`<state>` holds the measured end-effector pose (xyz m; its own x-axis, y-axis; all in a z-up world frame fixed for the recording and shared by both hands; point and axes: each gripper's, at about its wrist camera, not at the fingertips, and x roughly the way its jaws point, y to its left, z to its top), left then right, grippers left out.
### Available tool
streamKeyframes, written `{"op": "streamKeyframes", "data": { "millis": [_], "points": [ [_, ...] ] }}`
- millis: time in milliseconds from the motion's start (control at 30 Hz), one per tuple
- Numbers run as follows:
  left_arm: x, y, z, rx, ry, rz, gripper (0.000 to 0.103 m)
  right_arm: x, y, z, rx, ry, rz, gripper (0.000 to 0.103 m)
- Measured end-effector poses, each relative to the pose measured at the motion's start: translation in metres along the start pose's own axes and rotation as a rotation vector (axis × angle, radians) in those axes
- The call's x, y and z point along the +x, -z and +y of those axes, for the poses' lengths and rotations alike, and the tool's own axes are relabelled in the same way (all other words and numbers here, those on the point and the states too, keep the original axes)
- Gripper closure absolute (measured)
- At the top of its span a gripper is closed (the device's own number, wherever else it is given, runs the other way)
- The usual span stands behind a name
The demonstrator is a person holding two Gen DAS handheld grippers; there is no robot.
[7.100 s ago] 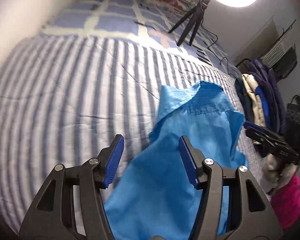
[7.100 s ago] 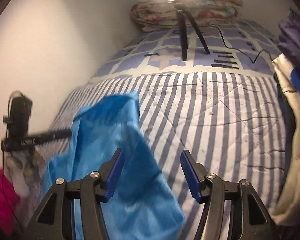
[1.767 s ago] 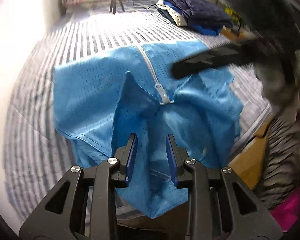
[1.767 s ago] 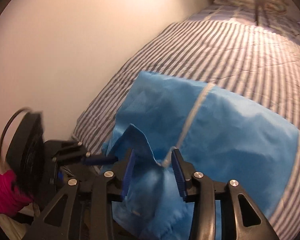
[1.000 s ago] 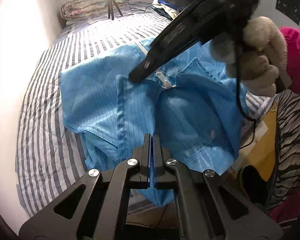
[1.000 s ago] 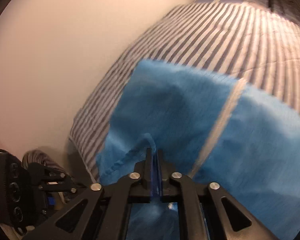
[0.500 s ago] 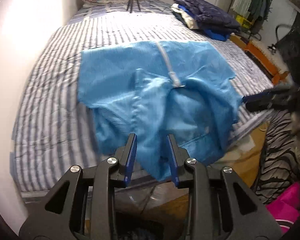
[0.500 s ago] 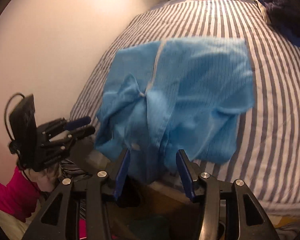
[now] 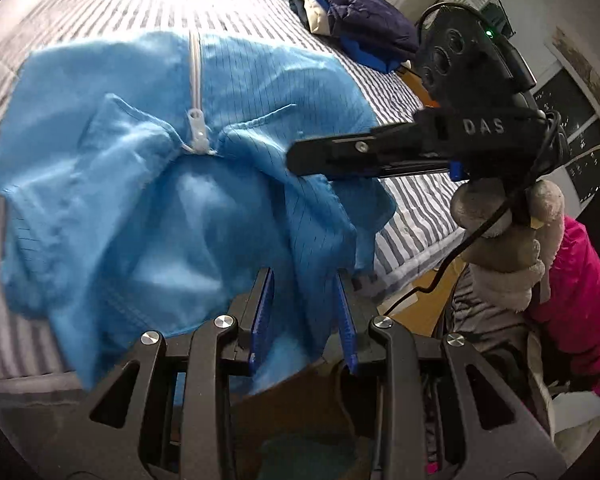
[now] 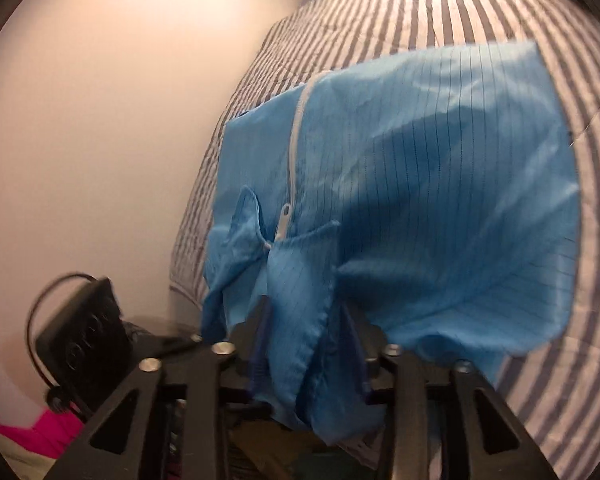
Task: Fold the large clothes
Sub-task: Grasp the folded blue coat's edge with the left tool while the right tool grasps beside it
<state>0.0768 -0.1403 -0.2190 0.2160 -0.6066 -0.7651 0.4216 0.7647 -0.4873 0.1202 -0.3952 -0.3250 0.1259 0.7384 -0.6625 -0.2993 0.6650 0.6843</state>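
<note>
A bright blue zip-front jacket (image 9: 140, 200) lies crumpled at the near edge of the striped bed (image 9: 420, 208), its white zipper pull (image 9: 196, 128) at the collar. My left gripper (image 9: 304, 316) is open, and a hanging fold of the jacket's front edge lies loose between its blue pads. In the right wrist view the jacket (image 10: 440, 200) drapes toward me. My right gripper (image 10: 306, 340) is closing around a collar-side fold, and cloth fills most of the gap. From the left wrist view the right gripper (image 9: 296, 156) reaches in over the collar.
A gloved hand (image 9: 508, 248) with a pink sleeve (image 9: 580, 300) holds the right tool. Folded dark and white clothes (image 9: 360, 12) are stacked at the bed's far right. A plain wall (image 10: 100, 120) runs along the bed's left side. The left tool's black housing (image 10: 80, 340) shows low left.
Both grippers were shut a second ago, then opened. Since half a second ago both have moved in closer to the jacket's near edge, and the right jaws have narrowed around a fold.
</note>
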Motion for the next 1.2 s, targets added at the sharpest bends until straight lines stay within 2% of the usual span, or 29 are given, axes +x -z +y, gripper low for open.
{"op": "streamKeyframes", "data": {
  "millis": [67, 167, 300, 367, 400, 533, 633, 767, 833, 867, 900, 967, 1067, 1100, 1200],
  "points": [
    [0.005, -0.002, 0.007, -0.034, 0.009, -0.001, 0.073, 0.0, -0.003, -0.006, 0.023, -0.035, -0.011, 0.095],
    [0.011, -0.003, 0.024, -0.106, 0.06, 0.004, 0.073, -0.003, 0.0, -0.01, 0.039, -0.058, -0.038, 0.102],
    [0.018, -0.001, 0.029, -0.129, 0.101, 0.019, 0.074, -0.009, 0.0, -0.016, 0.046, -0.058, -0.069, 0.103],
    [0.019, 0.0, 0.026, -0.115, 0.121, 0.014, 0.099, -0.01, 0.0, -0.017, 0.05, -0.053, -0.078, 0.103],
    [0.019, 0.001, 0.025, -0.109, 0.117, 0.009, 0.101, -0.011, 0.0, -0.018, 0.05, -0.047, -0.079, 0.103],
    [0.006, 0.003, 0.015, -0.08, 0.093, -0.032, 0.103, -0.021, -0.001, -0.008, 0.031, 0.004, -0.114, 0.103],
    [-0.007, 0.007, 0.006, -0.046, 0.085, -0.065, 0.103, -0.025, -0.001, -0.009, 0.005, 0.099, -0.146, 0.103],
    [-0.001, 0.007, -0.003, 0.02, 0.033, -0.039, 0.103, -0.011, 0.0, -0.004, -0.049, 0.172, -0.105, 0.103],
    [-0.004, 0.009, -0.005, 0.019, 0.028, -0.026, 0.103, -0.014, 0.001, 0.005, -0.082, 0.18, -0.107, 0.096],
    [-0.008, 0.009, -0.005, 0.019, 0.024, -0.028, 0.103, -0.017, 0.001, 0.011, -0.098, 0.203, -0.118, 0.086],
    [-0.012, 0.008, -0.005, 0.02, 0.019, -0.031, 0.103, -0.026, 0.003, 0.018, -0.121, 0.229, -0.142, 0.082],
    [-0.025, 0.006, -0.002, 0.022, 0.005, -0.041, 0.103, -0.038, 0.006, 0.028, -0.157, 0.269, -0.182, 0.082],
    [-0.045, 0.003, 0.004, 0.025, -0.037, -0.084, 0.103, -0.044, 0.012, 0.053, -0.256, 0.285, -0.204, 0.082],
    [-0.052, 0.002, 0.007, 0.031, -0.067, -0.102, 0.103, -0.04, 0.014, 0.06, -0.289, 0.29, -0.197, 0.082],
    [-0.065, -0.003, 0.021, 0.066, -0.231, -0.126, 0.103, -0.014, 0.017, 0.069, -0.354, 0.337, -0.147, 0.082]
  ]
}}
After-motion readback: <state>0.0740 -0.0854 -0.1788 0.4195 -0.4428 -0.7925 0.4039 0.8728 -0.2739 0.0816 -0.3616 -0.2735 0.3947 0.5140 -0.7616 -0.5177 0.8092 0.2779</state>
